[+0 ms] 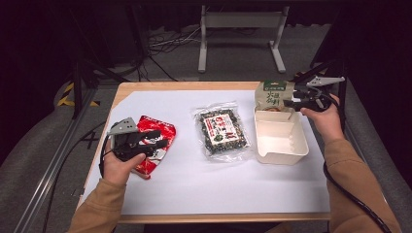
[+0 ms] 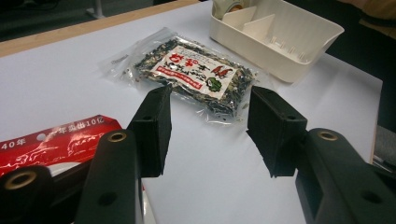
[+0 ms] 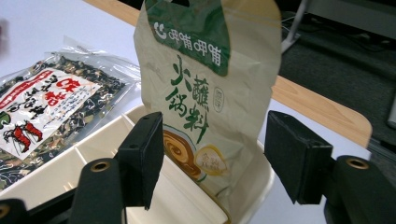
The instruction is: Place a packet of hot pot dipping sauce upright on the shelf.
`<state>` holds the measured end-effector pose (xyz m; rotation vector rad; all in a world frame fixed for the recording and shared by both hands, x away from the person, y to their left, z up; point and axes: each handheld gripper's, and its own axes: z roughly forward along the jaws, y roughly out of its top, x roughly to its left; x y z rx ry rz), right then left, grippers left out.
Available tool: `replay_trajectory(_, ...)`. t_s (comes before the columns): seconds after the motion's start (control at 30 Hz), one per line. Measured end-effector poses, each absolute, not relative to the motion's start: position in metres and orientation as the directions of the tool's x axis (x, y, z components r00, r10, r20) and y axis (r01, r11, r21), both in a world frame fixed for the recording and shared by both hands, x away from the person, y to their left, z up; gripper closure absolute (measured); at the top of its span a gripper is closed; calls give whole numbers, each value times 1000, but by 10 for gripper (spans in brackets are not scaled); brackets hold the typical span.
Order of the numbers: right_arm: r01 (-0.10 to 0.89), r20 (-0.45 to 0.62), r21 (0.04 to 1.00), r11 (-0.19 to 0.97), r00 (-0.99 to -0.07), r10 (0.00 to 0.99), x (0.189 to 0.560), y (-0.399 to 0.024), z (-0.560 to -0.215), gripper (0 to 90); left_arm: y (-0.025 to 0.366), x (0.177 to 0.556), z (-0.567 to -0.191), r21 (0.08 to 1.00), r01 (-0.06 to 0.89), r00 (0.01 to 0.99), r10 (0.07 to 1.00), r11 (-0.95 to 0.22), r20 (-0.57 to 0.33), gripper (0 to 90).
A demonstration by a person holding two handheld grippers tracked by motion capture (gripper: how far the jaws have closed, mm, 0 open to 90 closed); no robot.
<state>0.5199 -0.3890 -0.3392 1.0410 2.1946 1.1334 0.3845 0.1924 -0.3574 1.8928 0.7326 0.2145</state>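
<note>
A tan and green stand-up pouch (image 1: 273,95) leans upright in the far end of a white divided tray (image 1: 284,145). My right gripper (image 1: 290,100) is open beside it. In the right gripper view the pouch (image 3: 205,84) stands just beyond the spread jaws of the right gripper (image 3: 215,140), with neither pad pressing on it. My left gripper (image 1: 148,138) hovers open over a red snack packet (image 1: 158,130). In the left gripper view the left gripper (image 2: 210,121) has only white paper between its jaws, and the red packet (image 2: 51,142) lies at lower left.
A clear packet of dark dried food with a red and white label (image 1: 223,130) lies mid-table between the red packet and the tray. White paper (image 1: 194,179) covers the wooden tabletop. Beyond the far edge is grey floor with a table frame (image 1: 240,34) and cables.
</note>
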Motion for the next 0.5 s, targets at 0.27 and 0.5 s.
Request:
replay_trajectory(0.27,389,-69,849,358,-589,805,496,-390,-329,373,189,390,-356,876,380,800,581,-296,-151,476)
replay_trajectory(0.5,368,-60,860,352,-613,788,473,-385,-321,376,191,394,-354,868,382,791,598,-317,-129,408)
